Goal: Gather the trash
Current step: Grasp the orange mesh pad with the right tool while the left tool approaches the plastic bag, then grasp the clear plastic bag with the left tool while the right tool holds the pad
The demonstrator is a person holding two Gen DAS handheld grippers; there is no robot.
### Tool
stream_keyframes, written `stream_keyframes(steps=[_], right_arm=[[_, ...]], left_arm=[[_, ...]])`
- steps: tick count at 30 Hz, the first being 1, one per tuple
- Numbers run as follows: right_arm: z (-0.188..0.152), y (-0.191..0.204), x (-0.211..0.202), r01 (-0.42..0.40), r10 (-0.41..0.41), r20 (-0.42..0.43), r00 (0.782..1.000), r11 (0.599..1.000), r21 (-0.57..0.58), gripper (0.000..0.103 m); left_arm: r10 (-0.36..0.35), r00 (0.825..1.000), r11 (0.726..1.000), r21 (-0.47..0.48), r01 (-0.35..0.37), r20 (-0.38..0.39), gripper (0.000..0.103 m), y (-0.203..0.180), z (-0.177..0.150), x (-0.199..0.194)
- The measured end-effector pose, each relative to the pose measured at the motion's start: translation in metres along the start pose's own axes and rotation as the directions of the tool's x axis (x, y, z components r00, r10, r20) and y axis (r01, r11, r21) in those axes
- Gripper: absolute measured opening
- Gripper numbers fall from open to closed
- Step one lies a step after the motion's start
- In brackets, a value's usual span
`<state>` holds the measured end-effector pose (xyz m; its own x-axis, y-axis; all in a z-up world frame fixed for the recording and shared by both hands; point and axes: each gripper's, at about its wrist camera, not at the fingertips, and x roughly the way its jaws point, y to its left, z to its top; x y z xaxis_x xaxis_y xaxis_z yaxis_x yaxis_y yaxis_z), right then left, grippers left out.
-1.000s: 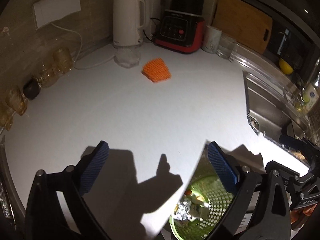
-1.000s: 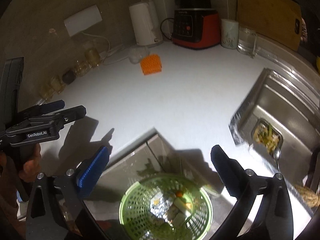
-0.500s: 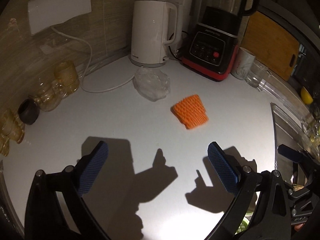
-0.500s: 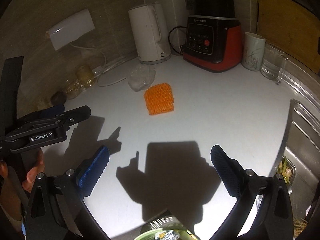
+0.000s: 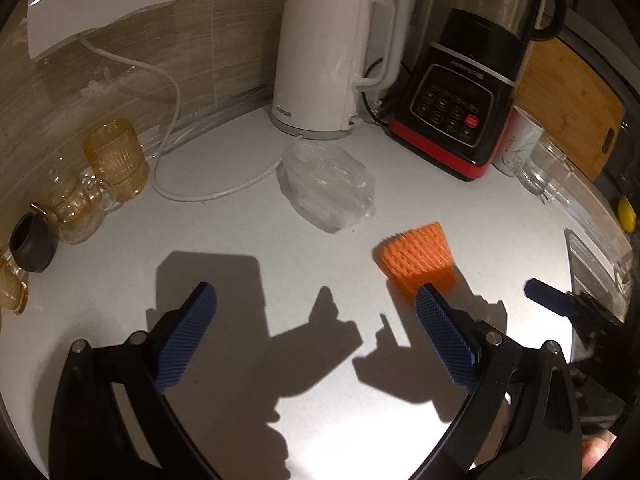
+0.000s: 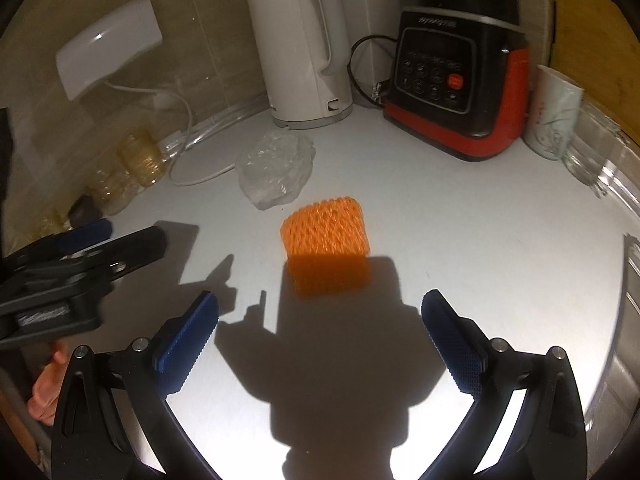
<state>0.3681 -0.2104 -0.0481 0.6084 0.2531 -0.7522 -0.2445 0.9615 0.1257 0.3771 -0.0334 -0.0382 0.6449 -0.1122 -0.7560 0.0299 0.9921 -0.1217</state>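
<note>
An orange foam fruit net [image 6: 326,234] lies flat on the white counter, straight ahead of my right gripper [image 6: 319,312], which is open and empty. In the left wrist view the same net [image 5: 418,258] touches the tip of the right finger of my left gripper [image 5: 316,304], also open and empty. A crumpled clear plastic bag [image 5: 328,188] sits beyond the net, in front of the white kettle [image 5: 328,56]; the right wrist view shows the bag [image 6: 276,168] too. My left gripper [image 6: 86,242] appears at the left edge of the right wrist view.
A red and black blender [image 6: 456,88], a white cup [image 6: 554,116] and a clear glass [image 5: 546,170] stand at the back right. Amber glasses [image 5: 114,160] and a dark cup [image 5: 30,248] line the left wall. The kettle's cord [image 5: 176,140] loops across the counter. The sink edge [image 6: 632,280] is at right.
Both grippers have moved forward over the counter toward the net and bag, which now look larger and closer. The green basket of trash has dropped out of view.
</note>
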Motion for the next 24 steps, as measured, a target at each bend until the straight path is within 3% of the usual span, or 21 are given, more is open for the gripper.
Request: stream_keyframes(steps=[11, 14, 19, 24], right_arm=[[0.026, 0.005, 0.061, 0.02, -0.02, -0.055, 0.998, 1.0, -0.003, 0.097], [0.027, 0.005, 0.073, 0.031, -0.032, -0.081, 0.996, 0.999, -0.012, 0.08], [0.024, -0.002, 0.078, 0.057, -0.058, -0.092, 0.994, 0.998, -0.011, 0.036], [0.017, -0.015, 0.06, 0.057, -0.055, -0.076, 0.996, 0.998, 0.026, 0.03]], left_arm=[[0.011, 1.0, 1.0, 0.005, -0.011, 0.005, 0.095, 0.011, 0.027, 0.028], [0.002, 1.0, 1.0, 0.005, -0.002, 0.005, 0.095, 0.007, 0.04, 0.039], [0.002, 1.0, 1.0, 0.009, -0.002, 0.002, 0.095, -0.005, 0.06, 0.057], [0.014, 1.0, 1.0, 0.016, -0.014, -0.022, 0.095, -0.017, 0.073, 0.081]])
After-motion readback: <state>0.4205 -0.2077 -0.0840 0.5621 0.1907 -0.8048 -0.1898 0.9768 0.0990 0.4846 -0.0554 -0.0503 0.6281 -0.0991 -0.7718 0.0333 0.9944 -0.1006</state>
